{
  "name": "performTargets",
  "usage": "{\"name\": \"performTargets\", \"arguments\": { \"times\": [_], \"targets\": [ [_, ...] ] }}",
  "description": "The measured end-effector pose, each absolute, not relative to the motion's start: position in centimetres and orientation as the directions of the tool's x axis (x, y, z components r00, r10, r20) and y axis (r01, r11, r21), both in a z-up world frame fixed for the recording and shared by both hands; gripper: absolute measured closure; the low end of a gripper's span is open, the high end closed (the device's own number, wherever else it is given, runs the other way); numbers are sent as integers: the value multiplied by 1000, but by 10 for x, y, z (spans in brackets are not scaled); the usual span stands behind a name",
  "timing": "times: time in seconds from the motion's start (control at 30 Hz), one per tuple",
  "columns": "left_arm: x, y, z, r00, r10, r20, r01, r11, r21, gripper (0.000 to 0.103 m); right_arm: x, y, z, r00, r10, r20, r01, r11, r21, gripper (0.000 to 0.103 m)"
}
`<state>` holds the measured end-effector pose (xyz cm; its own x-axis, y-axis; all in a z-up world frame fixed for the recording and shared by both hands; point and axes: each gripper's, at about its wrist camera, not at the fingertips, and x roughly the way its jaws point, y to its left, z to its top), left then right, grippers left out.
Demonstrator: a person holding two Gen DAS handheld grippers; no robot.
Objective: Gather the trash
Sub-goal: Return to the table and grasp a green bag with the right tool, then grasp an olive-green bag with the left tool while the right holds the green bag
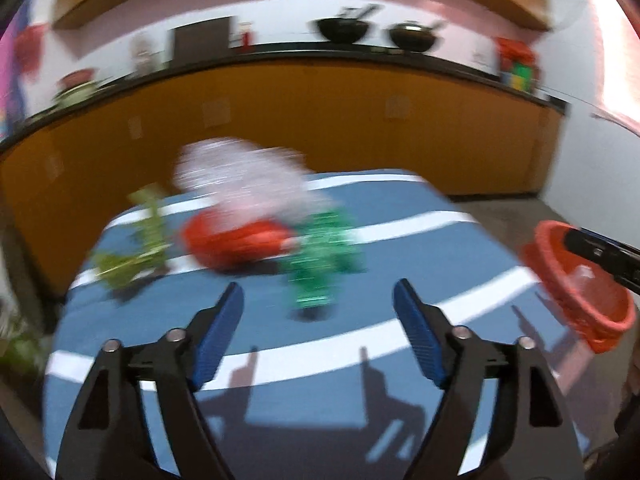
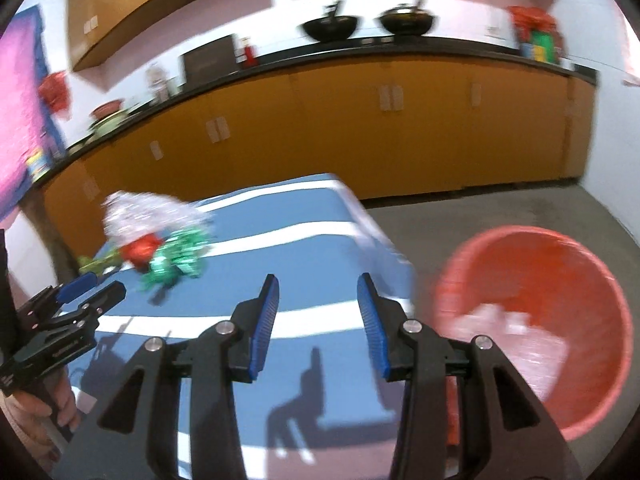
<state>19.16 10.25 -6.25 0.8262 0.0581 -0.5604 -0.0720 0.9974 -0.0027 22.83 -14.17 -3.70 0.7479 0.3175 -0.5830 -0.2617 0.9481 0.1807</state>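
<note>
Crumpled trash lies on the blue table (image 1: 400, 272) with white stripes: a green foil wrapper (image 1: 320, 264), a red wrapper (image 1: 236, 240), a silvery-white wrapper (image 1: 244, 176) behind it, and a yellow-green wrapper (image 1: 136, 252) at the left. My left gripper (image 1: 318, 300) is open and empty, just short of the green wrapper. My right gripper (image 2: 318, 292) is open and empty above the table's right edge (image 2: 376, 240). A red bin (image 2: 560, 280) stands on the floor to its right with pale trash (image 2: 516, 336) inside. The same pile shows in the right wrist view (image 2: 172, 256).
Orange cabinets (image 2: 360, 128) with a black counter run along the back wall, with two black woks (image 2: 330, 26) on top. Grey floor (image 2: 500, 208) lies right of the table. The left gripper shows at the left of the right wrist view (image 2: 80, 292). Both views are motion-blurred.
</note>
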Motion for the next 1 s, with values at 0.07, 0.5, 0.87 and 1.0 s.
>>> {"name": "performTargets", "arguments": {
  "times": [0.07,0.5,0.87,1.0],
  "targets": [
    [188,138,-66,812,139,-566,-168,986,1,18,232,-108,-39,726,358,-587,-311,932,185,58],
    [172,248,-78,722,370,-585,-449,893,10,5,264,45,-63,594,445,-671,-428,880,205,56],
    [182,255,-72,759,319,-567,-397,918,-15,8,287,61,-94,527,401,-749,-385,898,210,91],
    [187,255,-75,760,294,-580,-376,927,-22,17,281,55,-93,541,413,-732,-403,892,205,96]
  ]
}}
